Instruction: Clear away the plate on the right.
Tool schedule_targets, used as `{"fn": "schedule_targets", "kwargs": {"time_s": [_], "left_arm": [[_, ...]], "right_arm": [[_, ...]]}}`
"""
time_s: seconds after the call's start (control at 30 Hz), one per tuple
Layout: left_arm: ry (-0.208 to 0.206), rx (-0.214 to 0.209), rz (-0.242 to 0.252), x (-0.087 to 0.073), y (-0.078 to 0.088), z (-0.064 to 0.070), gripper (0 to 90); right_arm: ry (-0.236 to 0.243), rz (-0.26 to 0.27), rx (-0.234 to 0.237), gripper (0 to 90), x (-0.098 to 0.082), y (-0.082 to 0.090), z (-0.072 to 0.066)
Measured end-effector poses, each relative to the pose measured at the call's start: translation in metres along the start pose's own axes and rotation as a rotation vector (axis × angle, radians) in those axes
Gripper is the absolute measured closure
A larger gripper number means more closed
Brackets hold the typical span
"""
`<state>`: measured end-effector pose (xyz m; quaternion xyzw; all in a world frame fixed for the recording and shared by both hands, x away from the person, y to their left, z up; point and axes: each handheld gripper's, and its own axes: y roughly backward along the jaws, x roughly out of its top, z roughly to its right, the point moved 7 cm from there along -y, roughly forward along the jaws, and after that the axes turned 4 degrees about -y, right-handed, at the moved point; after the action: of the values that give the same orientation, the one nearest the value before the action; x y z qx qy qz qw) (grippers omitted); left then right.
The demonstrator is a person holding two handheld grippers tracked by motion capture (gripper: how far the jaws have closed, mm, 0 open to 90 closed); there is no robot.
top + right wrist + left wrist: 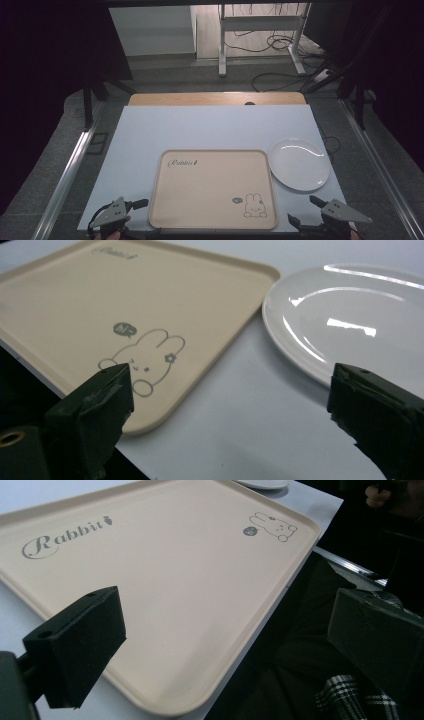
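— Black jaws on my left gripper (131, 212) and right gripper (303, 210): how do they stand?

— Both spread wide, nothing between them, at the table's near edge.

— And past them?

— My left sits by the near left corner of the beige tray (200, 200); my right points between the tray and the white plate (300, 163), which lies just beside the tray's far right corner on the pale blue mat (200, 125).

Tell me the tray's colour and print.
Beige tray with a grey rabbit drawing; clearest in the right gripper view.
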<state>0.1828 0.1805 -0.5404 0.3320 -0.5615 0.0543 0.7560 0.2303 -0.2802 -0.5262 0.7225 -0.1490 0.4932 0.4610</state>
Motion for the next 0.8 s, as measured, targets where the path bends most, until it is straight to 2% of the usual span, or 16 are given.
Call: {"fn": "schedule_targets", "kwargs": {"time_s": [0.13, 0.27, 0.47, 0.8], "left_arm": [[0.005, 0.004, 0.012, 0.000, 0.002, 0.000, 1.5], [0.016, 0.007, 0.028, 0.000, 0.003, -0.001, 1.4], [0.017, 0.016, 0.039, 0.001, 0.004, -0.002, 1.4], [0.014, 0.023, 0.043, 0.001, 0.005, -0.002, 1.4]], "right_arm": [[0.017, 0.034, 0.001, 0.7, 0.003, 0.000, -0.002], [0.039, 0.036, -0.009, 0.0, 0.003, -0.002, -0.003], [0.063, 0.004, -0.015, 0.0, 0.000, -0.008, -0.005], [0.142, -0.044, -0.039, 0.0, -0.005, -0.015, -0.011]]}}
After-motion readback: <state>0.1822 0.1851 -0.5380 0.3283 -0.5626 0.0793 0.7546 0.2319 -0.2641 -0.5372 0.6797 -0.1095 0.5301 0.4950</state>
